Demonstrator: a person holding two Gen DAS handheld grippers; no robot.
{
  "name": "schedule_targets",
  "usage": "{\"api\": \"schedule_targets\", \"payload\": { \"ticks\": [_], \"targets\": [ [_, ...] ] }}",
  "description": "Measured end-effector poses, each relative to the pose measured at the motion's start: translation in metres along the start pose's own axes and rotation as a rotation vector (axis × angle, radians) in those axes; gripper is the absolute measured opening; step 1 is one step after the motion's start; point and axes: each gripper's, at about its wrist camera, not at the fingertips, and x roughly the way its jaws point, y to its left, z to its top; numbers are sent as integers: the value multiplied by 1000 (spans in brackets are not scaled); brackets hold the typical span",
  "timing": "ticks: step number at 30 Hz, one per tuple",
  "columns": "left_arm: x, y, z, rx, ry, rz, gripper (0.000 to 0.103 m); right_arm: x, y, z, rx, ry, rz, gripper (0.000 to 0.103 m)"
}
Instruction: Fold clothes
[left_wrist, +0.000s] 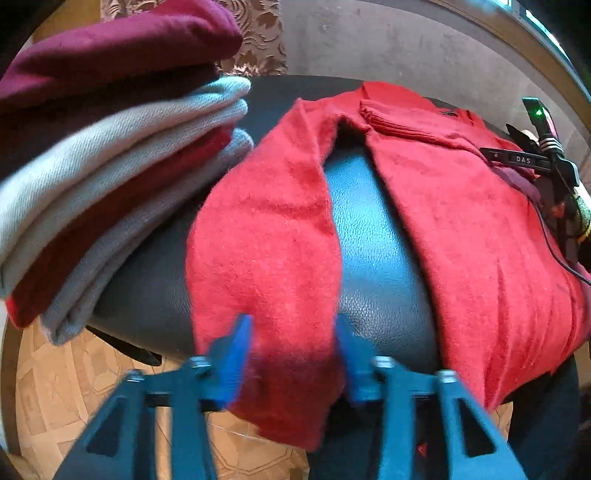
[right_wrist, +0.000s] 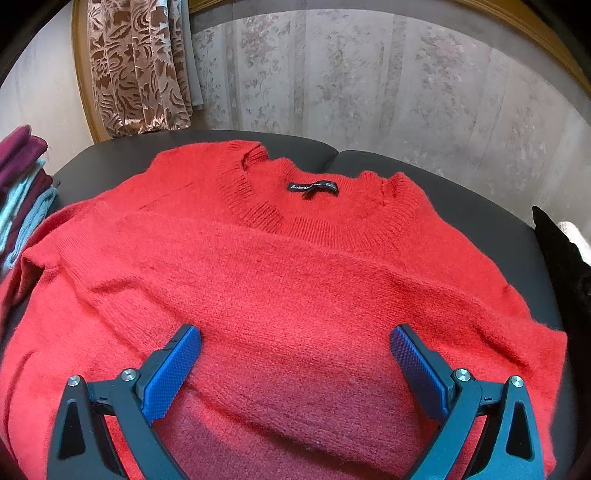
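A red knit sweater (right_wrist: 295, 277) lies face up on a black padded surface (right_wrist: 461, 206), collar and label toward the wall. In the left wrist view one red sleeve (left_wrist: 266, 240) runs down from the sweater's body (left_wrist: 461, 221) to the near edge, its cuff hanging over. My left gripper (left_wrist: 291, 343) is shut on that sleeve near the cuff, its blue pads pressing the fabric from both sides. My right gripper (right_wrist: 295, 354) is open just above the sweater's lower body, with nothing pinched between its pads. That right gripper also shows at the far right (left_wrist: 535, 158) of the left wrist view.
A stack of folded maroon, grey and red clothes (left_wrist: 92, 166) sits at the left end of the surface (left_wrist: 369, 240), also seen as the stack (right_wrist: 22, 192). A patterned curtain (right_wrist: 136, 66) and wall stand behind. Dark fabric (right_wrist: 561, 251) lies at right. Tiled floor (left_wrist: 55, 387) is below.
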Motion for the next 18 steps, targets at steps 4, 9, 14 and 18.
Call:
{"api": "schedule_targets", "payload": {
  "ticks": [4,9,14,18],
  "targets": [
    [0,13,10,-25,32,-27,9,0,0,0,2,-1,0,103],
    [-31,44,31,-204,-22,-243,8,0,0,0,5,-1,1,103],
    [-69,71,74,-404,-154,-534,8,0,-1,1,7,-4,5,103],
    [-91,54,117,-427,-256,-701,8,0,-1,1,12,-7,11,103]
  ]
}}
